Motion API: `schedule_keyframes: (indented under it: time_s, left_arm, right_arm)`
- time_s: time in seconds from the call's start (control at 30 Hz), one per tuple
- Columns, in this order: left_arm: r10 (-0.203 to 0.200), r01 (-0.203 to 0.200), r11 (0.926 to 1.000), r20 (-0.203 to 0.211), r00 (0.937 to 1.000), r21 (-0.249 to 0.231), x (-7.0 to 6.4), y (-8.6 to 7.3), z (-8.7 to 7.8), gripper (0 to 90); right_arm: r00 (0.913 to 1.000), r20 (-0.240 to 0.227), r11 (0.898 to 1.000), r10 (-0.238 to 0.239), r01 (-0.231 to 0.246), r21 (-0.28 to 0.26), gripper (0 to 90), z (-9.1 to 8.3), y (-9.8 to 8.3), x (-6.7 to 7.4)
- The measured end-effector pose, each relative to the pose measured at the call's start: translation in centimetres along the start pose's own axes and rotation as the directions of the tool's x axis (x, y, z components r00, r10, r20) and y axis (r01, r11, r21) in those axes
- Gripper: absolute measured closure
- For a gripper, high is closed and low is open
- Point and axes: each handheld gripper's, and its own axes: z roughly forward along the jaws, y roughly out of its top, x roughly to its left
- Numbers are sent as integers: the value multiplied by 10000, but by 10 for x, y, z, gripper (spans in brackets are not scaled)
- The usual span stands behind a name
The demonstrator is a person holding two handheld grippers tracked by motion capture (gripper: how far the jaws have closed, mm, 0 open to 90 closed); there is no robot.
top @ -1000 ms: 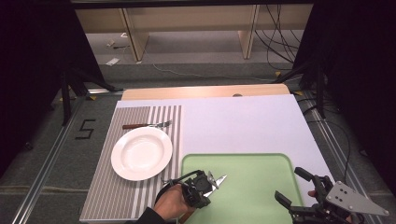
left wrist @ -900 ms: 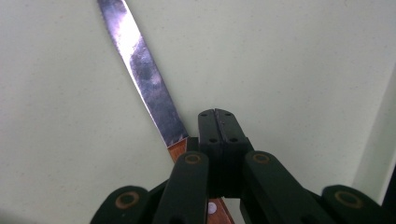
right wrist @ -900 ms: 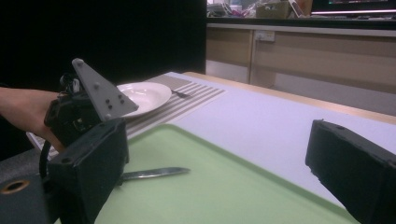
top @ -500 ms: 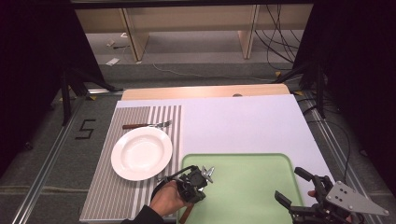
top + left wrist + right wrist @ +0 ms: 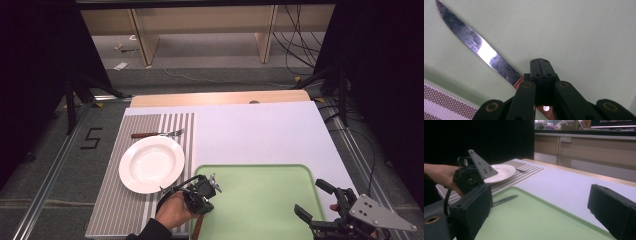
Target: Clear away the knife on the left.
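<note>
Knife (image 5: 479,48) lies on the green tray (image 5: 260,200) at its near-left corner, blade on the tray floor pointing in over it, handle running out over the tray's left edge twd the person. Blade is long, narrow, shiny steel w/ a fine serrated edge and a pointed tip; handle is reddish-brown wood, w/ a bright rivet seen in the left gripper view. Left tool (image 5: 540,65) has its black jaws pressed together, flat pads face to face, sitting right over the handle where it meets the blade; can't tell if the pads actually pinch the wood or just rest on it. High view shows the left tool (image 5: 202,192) in a hand (image 5: 172,210) at the tray's left rim, brown handle end poking out below it. Tray is matte pale green plastic, rectangular w/ rounded corners and a low raised rim. Just left of it, a striped grey-and-white woven placemat (image 5: 110,210) carries a round glossy white plate (image 5: 151,163) w/ a wide rim, and beyond the plate a fork (image 5: 157,134) w/ a wooden handle. Right tool (image 5: 320,202) sits at the tray's near-right corner, jaws spread wide, blocky black pads w/ nothing btwn them, grey triangular plate on top. Bench (image 5: 260,130) surface is smooth, pale lilac-white.
</note>
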Motion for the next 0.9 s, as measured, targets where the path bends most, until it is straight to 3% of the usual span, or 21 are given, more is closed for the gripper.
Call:
schedule_keyframes:
  time_s: [0.9]
  left_arm:
    - [-549,553,9982,-178,9983,213,12,-10,-5,897]
  right_arm:
    - [10000,-25,10000,-3,3,-3,70,0,0,1]
